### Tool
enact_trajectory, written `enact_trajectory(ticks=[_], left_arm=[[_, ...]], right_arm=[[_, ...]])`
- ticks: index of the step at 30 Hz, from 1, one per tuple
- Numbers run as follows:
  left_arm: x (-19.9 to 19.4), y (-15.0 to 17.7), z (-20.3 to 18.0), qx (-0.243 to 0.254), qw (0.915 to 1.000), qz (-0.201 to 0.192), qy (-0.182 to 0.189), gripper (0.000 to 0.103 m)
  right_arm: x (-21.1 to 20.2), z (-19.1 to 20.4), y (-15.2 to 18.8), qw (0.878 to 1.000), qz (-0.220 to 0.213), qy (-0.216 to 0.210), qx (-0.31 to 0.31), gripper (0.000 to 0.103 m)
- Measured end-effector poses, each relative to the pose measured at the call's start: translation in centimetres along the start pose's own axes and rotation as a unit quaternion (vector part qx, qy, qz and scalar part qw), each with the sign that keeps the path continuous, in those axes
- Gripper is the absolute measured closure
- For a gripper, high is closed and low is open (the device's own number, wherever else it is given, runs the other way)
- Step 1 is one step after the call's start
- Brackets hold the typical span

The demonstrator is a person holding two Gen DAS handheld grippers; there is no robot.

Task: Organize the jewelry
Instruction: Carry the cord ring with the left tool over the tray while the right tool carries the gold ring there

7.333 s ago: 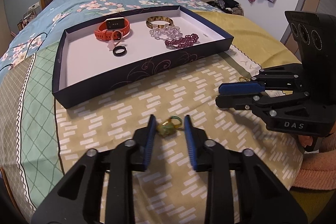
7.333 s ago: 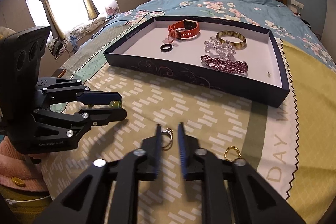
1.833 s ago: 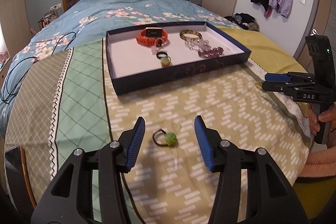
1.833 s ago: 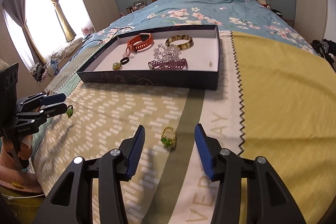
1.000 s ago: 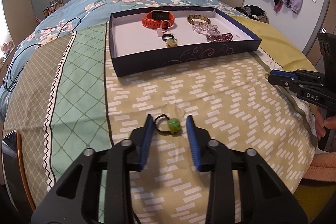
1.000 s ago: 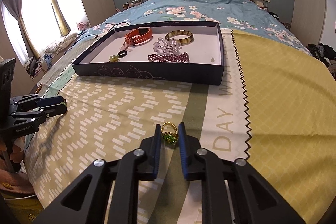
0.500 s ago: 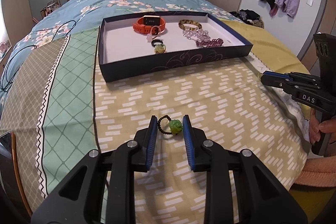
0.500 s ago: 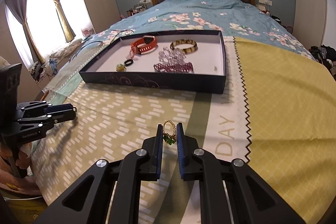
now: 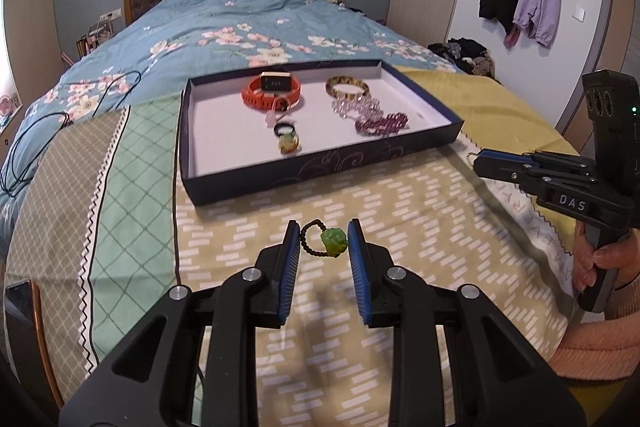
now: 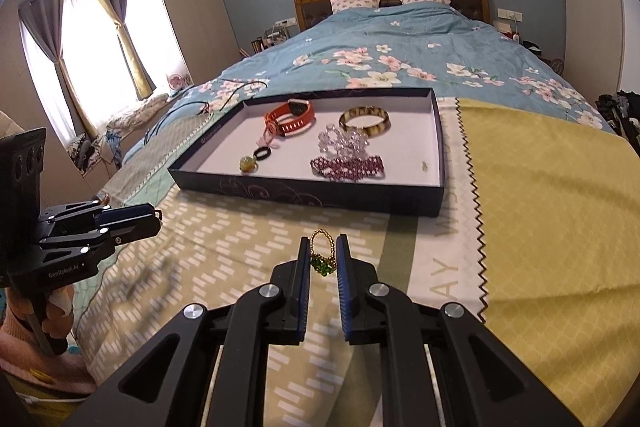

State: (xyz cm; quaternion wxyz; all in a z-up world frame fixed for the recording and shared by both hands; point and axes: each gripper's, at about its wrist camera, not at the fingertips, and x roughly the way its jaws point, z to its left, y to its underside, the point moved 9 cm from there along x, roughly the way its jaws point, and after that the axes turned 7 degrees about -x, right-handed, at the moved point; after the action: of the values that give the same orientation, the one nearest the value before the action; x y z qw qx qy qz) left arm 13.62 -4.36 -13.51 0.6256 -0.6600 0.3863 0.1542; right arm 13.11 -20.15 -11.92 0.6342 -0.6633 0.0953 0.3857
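My left gripper [image 9: 324,241] is shut on a dark bead ring with a green stone [image 9: 334,241] and holds it above the bedspread. My right gripper [image 10: 322,259] is shut on a gold bead ring with a green stone [image 10: 322,265], also lifted. Ahead lies a dark blue tray [image 9: 320,169] with a white floor, also in the right wrist view [image 10: 304,193]. It holds an orange watch [image 9: 270,93], a gold bangle [image 9: 346,87], clear beads [image 9: 356,105], purple beads [image 9: 382,123], a black ring [image 9: 285,129] and a yellow-green ring [image 9: 289,143].
The tray sits on a patchwork cloth [image 9: 400,211] over a blue floral bed. A black cable [image 9: 28,147] lies at the left. The right gripper shows at the right of the left wrist view [image 9: 480,161]; the left gripper shows at the left of the right wrist view [image 10: 154,221].
Both grippers have closed on their rings and lifted them off the bedspread. Both have risen and face the tray.
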Motion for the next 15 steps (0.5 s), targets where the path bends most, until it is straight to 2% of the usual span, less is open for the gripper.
enact_trajectory(ticks=[15], left_arm=[[-1.1, -3.1, -1.0, 0.004, 0.9991, -0.042, 0.005, 0.078]], right_arm=[[-0.3, 0.6, -3.5, 0.999, -0.042, -0.005, -0.012, 0.092]])
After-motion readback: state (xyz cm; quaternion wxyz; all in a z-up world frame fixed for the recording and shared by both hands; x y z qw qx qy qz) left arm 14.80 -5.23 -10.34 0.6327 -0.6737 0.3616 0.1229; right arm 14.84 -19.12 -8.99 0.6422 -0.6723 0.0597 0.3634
